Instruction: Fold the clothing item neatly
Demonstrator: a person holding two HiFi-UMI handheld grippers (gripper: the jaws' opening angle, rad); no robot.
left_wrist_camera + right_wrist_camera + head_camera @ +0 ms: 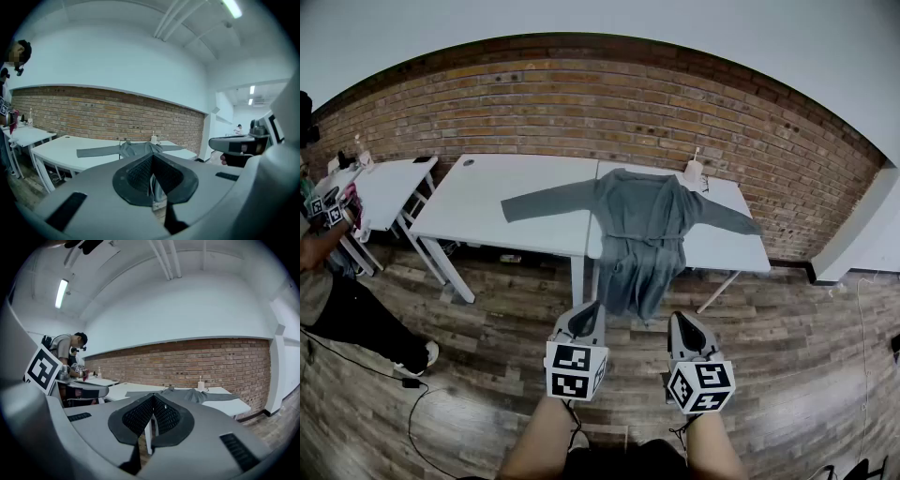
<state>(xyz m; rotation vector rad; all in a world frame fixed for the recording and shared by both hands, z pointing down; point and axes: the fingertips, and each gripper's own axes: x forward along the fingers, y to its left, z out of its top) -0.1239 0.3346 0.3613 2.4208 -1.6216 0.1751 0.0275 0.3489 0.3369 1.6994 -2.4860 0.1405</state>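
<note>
A grey long-sleeved robe (643,225) lies spread across two white tables (487,202), its sleeves stretched left and right and its lower part hanging over the front edge. From the left gripper view the robe (129,150) is far ahead, and from the right gripper view the robe (187,393) is also at a distance. My left gripper (589,311) and right gripper (679,321) are held side by side over the wooden floor, well short of the tables. Both are shut with nothing between their jaws.
A small white bottle (694,169) stands on the right table behind the robe. A person (328,272) works at another white table (384,187) at the far left. A brick wall (600,103) runs behind. Cables (356,366) lie on the floor at the left.
</note>
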